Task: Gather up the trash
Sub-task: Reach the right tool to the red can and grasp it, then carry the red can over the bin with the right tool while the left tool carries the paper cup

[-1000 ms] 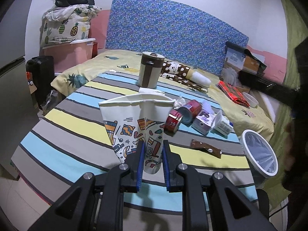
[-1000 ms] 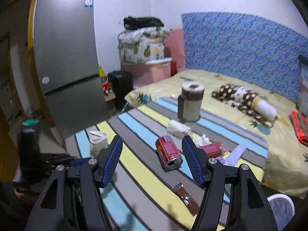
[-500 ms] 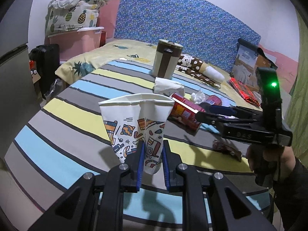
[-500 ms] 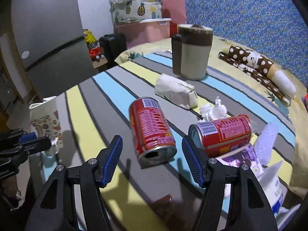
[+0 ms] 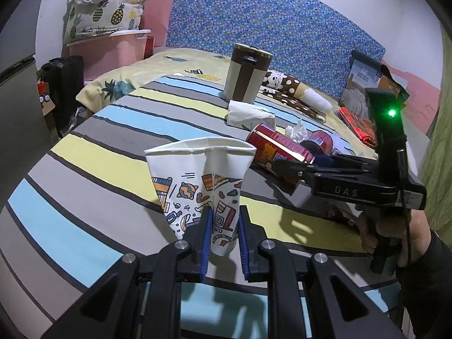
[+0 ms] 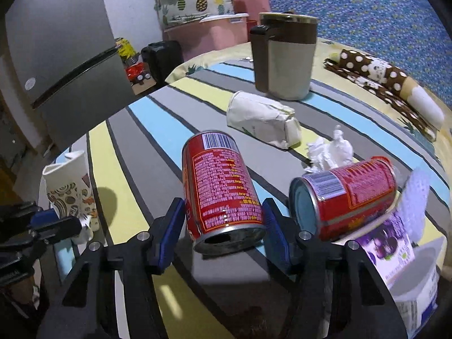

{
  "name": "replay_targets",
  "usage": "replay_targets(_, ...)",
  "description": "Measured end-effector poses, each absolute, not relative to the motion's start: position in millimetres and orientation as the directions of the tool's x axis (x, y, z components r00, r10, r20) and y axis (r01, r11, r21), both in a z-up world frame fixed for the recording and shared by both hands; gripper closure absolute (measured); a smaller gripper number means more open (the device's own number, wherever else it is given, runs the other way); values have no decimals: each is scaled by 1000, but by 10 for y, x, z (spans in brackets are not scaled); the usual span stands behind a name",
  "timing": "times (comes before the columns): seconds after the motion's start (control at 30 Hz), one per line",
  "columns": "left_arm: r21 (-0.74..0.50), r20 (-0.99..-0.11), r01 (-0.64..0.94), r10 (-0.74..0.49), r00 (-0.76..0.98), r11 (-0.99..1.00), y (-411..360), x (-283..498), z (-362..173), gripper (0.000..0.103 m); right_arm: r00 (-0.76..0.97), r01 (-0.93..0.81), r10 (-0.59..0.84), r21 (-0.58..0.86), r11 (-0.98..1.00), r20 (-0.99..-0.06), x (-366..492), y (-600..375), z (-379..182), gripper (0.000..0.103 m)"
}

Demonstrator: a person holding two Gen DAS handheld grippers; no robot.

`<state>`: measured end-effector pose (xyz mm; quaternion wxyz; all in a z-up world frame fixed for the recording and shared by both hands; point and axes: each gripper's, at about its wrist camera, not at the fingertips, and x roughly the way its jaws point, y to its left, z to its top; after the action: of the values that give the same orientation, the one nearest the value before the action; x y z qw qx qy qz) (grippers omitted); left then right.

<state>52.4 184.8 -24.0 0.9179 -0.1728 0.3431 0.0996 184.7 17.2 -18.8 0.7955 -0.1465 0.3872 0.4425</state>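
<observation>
Striped cloth in grey, yellow and blue covers the bench (image 5: 84, 186) in the left wrist view, with a bed and a blue patterned headboard (image 5: 271, 42) behind it. The left gripper (image 5: 224, 236) has its jaws clamped on the lower part of a crushed paper cup (image 5: 197, 180), which stands upright above the cloth with its white rim pinched flat. Beyond the cup lie a red can (image 5: 278, 148) on its side, a second red can (image 5: 320, 141), a crumpled tissue (image 5: 296, 131) and a white wrapped packet (image 5: 248, 114). A brown and cream lidded mug (image 5: 245, 76) stands upright farther back. The right gripper (image 5: 285, 166) reaches in from the right, held by a hand (image 5: 375, 234) in a dark sleeve, its tips at the nearer can.

Seen from the right wrist, the same striped bench (image 6: 135, 152) runs toward a grey fridge (image 6: 65, 56) at the left. The right gripper (image 6: 224, 234) straddles the red can (image 6: 223, 189), which lies with its open end toward the camera. Its jaws have just been closing; the blue pads sit just beside the can's two sides, and I cannot tell whether they touch it. The second can (image 6: 347, 197) lies just right of it, resting against a purple printed carton (image 6: 389, 245). The tissue (image 6: 330, 149), packet (image 6: 262, 118) and mug (image 6: 285, 56) lie beyond. At the left edge the left gripper (image 6: 73, 223) holds the paper cup (image 6: 70, 189).
</observation>
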Motion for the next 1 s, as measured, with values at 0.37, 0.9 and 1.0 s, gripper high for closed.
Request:
replay_targets(0.37, -236, -659, -272, 52, 750, 933, 1657, 477, -144, 85, 395, -754, 591, 119, 646, -703, 1671, -230, 33, 46)
replay_targets(0.9, -203, -633, -150, -13, 774, 968, 1003, 518, 138, 85, 495, -677, 601, 154, 719, -628, 1431, -951, 342, 47)
replay_targets(1.0, -197, -630, -121, -31, 776, 973, 873, 529, 182, 85, 518, -659, 593, 155, 736, -616, 1384, -1102, 375, 47)
